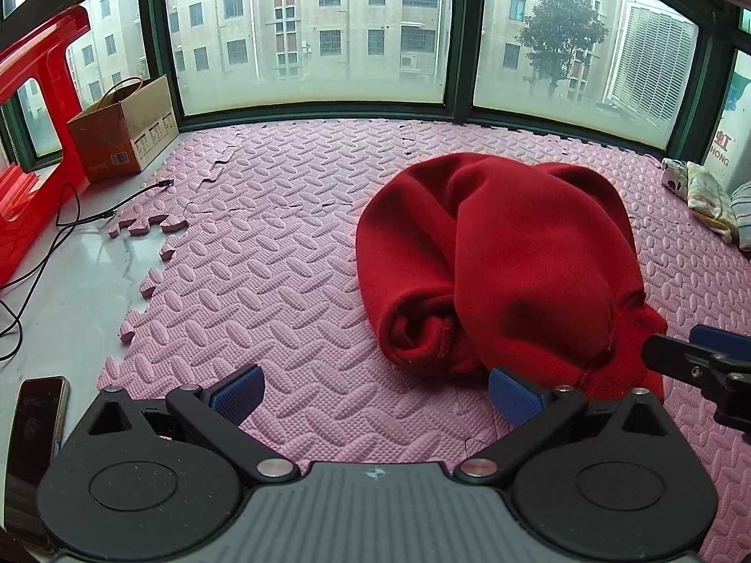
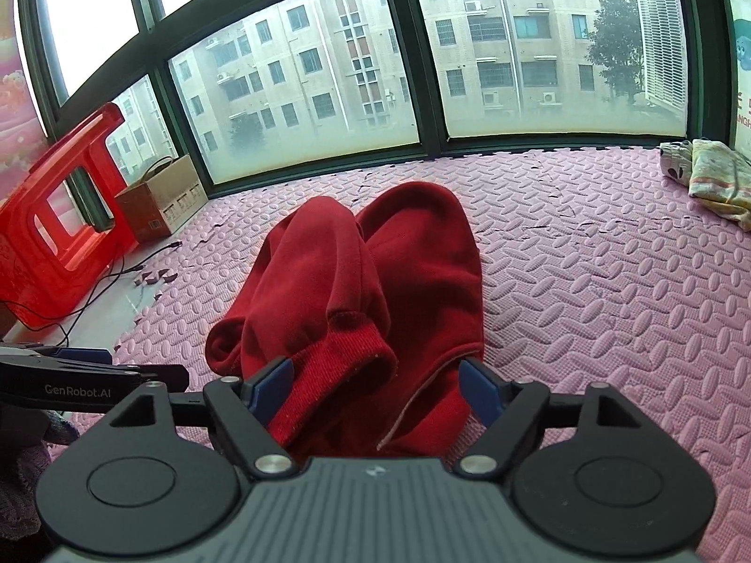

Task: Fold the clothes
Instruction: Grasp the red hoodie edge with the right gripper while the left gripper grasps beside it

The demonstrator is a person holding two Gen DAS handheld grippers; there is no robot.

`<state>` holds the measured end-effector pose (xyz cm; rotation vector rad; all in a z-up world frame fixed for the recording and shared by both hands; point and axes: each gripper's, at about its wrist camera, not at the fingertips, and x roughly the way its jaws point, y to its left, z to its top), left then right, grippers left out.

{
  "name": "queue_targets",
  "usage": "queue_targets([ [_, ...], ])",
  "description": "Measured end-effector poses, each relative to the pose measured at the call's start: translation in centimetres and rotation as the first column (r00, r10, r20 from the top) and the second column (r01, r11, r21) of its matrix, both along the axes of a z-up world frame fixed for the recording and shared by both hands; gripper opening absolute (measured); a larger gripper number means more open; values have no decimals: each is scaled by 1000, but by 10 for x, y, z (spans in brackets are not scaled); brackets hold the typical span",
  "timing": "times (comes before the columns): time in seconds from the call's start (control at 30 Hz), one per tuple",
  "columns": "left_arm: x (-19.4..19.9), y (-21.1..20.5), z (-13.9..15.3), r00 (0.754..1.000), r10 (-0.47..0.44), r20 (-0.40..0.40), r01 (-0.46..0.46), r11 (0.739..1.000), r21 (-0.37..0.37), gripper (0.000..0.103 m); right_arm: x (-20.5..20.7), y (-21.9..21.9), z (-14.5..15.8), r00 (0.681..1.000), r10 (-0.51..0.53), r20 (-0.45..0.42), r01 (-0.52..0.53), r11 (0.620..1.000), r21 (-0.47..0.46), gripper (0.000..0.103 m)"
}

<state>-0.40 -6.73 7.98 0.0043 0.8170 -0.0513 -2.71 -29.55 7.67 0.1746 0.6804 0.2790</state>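
A crumpled red sweatshirt (image 1: pixel 507 253) lies in a heap on the pink foam mat (image 1: pixel 281 253). My left gripper (image 1: pixel 373 396) is open, low over the mat just in front of the heap's near left edge, holding nothing. In the right wrist view the sweatshirt (image 2: pixel 375 281) fills the middle, and its ribbed cuff (image 2: pixel 338 366) lies between the blue pads of my open right gripper (image 2: pixel 375 387). The right gripper also shows at the right edge of the left wrist view (image 1: pixel 704 361). The left gripper shows at the left edge of the right wrist view (image 2: pixel 94 375).
A cardboard box (image 1: pixel 122 136) and a red plastic stool (image 1: pixel 33 140) stand at the left by the window. A black cable (image 1: pixel 70 225) runs over the bare floor. A phone (image 1: pixel 35 427) lies at the near left. Folded patterned cloths (image 2: pixel 713 178) sit at the far right.
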Motion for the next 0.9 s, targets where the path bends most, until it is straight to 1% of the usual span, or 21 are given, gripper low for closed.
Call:
queue_targets([
  [0.07, 3, 0, 7, 1000, -1, 16, 2, 1000, -13, 103, 7, 3, 0, 1000, 6, 0, -6, 1000, 0, 74],
  [0.1, 3, 0, 10, 1000, -4, 24, 5, 1000, -19, 103, 10, 5, -1, 1000, 14, -2, -14, 1000, -2, 69],
  [0.13, 4, 0, 13, 999, -7, 31, 8, 1000, -26, 103, 14, 8, -3, 1000, 26, -6, -26, 1000, -3, 66],
  [0.17, 4, -1, 16, 999, -12, 37, 13, 999, -33, 103, 17, 10, -6, 999, 38, -12, -38, 999, 3, 57],
  [0.2, 4, -1, 19, 999, -18, 44, 20, 999, -42, 103, 17, 11, -7, 998, 53, -16, -52, 999, 12, 46],
  [0.23, 4, -2, 22, 998, -25, 51, 28, 998, -49, 103, 17, 13, -8, 998, 63, -15, -63, 998, 15, 43],
  [0.27, 4, -3, 25, 998, -32, 59, 35, 998, -55, 103, 15, 15, -8, 998, 68, -11, -68, 998, 12, 37],
  [0.3, 4, -4, 28, 997, -37, 67, 41, 997, -61, 103, 12, 18, -7, 997, 78, 3, -78, 997, 1, 27],
  [0.4, 5, -6, 37, 995, -59, 84, 66, 994, -84, 103, -2, 28, 0, 991, 124, 50, -123, 992, -21, 14],
  [0.57, 10, -13, 49, 989, -104, 102, 115, 987, -112, 103, -22, 49, 8, 967, 231, 108, -222, 971, -84, 10],
  [0.67, 13, -20, 53, 985, -141, 102, 154, 980, -124, 103, -34, 63, 9, 947, 300, 114, -289, 952, -104, 10],
  [0.73, 17, -25, 50, 982, -162, 94, 172, 978, -119, 103, -41, 72, 10, 931, 345, 117, -332, 936, -118, 9],
  [0.8, 20, -27, 43, 983, -170, 68, 177, 978, -111, 98, -49, 82, 11, 912, 394, 115, -379, 915, -138, 9],
  [0.9, 24, -21, 29, 986, -165, 11, 165, 979, -120, 86, -60, 91, 10, 885, 453, 102, -437, 887, -148, 9],
])
